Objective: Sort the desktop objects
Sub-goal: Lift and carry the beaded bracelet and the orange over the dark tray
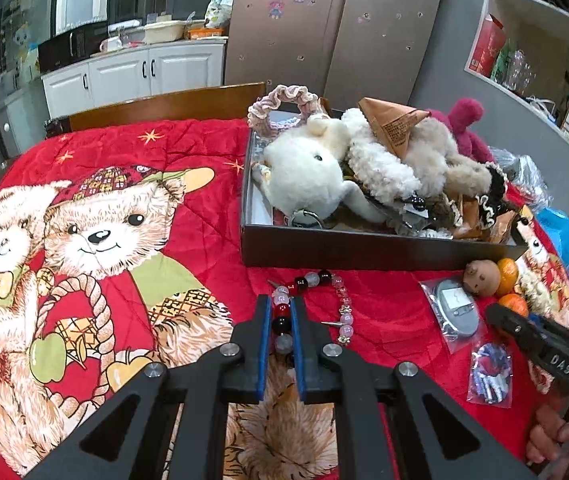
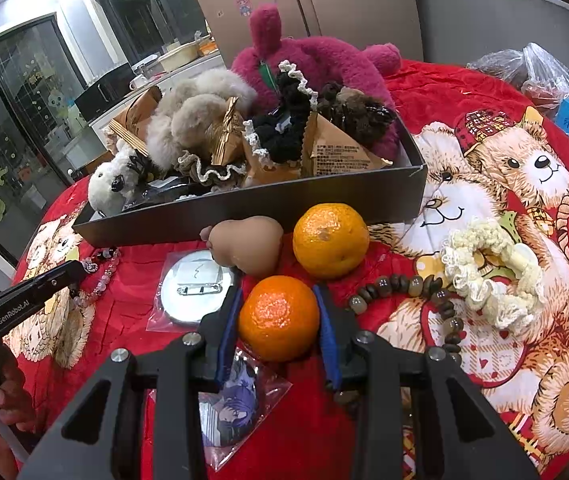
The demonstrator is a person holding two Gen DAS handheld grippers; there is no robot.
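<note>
The bracelet [image 1: 284, 322] runs between the left gripper's [image 1: 282, 306] fingers, its near end hidden under the body. The right gripper [image 2: 279, 300] covers part of the bagged badge [image 2: 228, 408]. Print on the brown packets [image 2: 338, 156] is too small to read.

Your table wears a bright red quilted cover [image 1: 188, 200] printed with tan-and-cream teddy bears, one in a plaid red-and-green cap and a green scarf, with gold stars at the upper left of the left wrist view. At the upper right of that view the dark box [image 1: 364, 246] holds a white plush [image 1: 304, 172], a cream curly one, kraft-brown packets and a magenta plush [image 1: 470, 124] behind. Low in your right wrist view sit two orange tangerines [image 2: 279, 317], a beige pear-shaped toy [image 2: 248, 246] and a cream lace scrunchie [image 2: 492, 276]; your grippers are black with blue pads [image 1: 263, 344].
</note>
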